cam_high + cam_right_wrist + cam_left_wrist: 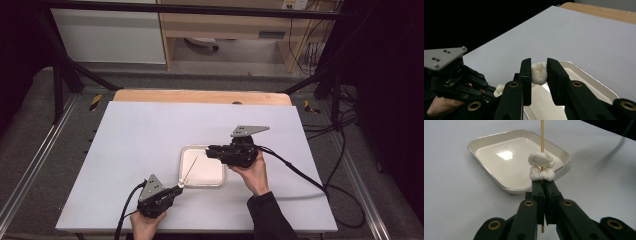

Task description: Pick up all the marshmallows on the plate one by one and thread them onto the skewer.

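Skewer (542, 135): our left gripper (543, 185) clamps it under two marshmallows (541, 166)
Right gripper (539, 72): grasps a marshmallow (539, 73)
Aim: we centre it on the tip

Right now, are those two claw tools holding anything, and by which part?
The left gripper clamps a wooden skewer near its lower end, below two white pieces. The right gripper pinches another white piece by its sides.

grey floor (30, 125), wooden shelving (225, 25) behind, white cabinet (107, 35), dark surroundings.

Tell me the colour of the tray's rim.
Silver, around a cream tray; it shows best in the left gripper view.
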A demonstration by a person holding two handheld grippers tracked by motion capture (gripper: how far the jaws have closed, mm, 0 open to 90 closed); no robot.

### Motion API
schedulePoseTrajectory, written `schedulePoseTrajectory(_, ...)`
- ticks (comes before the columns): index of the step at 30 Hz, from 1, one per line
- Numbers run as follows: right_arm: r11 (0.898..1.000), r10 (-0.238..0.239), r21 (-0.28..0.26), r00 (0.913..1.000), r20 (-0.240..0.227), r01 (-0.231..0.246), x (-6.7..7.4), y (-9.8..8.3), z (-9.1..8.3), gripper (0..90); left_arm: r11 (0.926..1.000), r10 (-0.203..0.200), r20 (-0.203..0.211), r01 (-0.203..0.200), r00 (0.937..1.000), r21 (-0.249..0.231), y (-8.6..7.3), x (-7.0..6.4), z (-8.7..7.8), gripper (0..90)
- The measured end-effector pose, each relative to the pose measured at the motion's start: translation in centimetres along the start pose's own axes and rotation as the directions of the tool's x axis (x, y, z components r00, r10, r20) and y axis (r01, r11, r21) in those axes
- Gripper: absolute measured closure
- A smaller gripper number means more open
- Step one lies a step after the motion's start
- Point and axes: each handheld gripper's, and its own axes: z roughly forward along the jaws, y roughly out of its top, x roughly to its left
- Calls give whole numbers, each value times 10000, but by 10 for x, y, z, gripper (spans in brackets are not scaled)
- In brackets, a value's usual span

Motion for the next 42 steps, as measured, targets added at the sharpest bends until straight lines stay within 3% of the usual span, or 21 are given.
schedulePoseTrajectory(14, 9984, 479, -277, 9962, -734, -500, 0, 3, 8, 752, 9999, 123, 116, -122, 9999, -68, 3, -5, 2, 879)
schedulePoseTrajectory(33, 9971, 753, -27, 9913, -1084, -760, 0, -5, 21, 751, 9997, 113, 16, -113, 9999, -199, 0, -5, 2, 880)
schedulePoseTrajectory(42, 9951, 980, 11, 9844, -1463, -989, 2, -7, 23, 765, 9987, 427, -18, -427, 9991, -291, -1, -5, 2, 880)
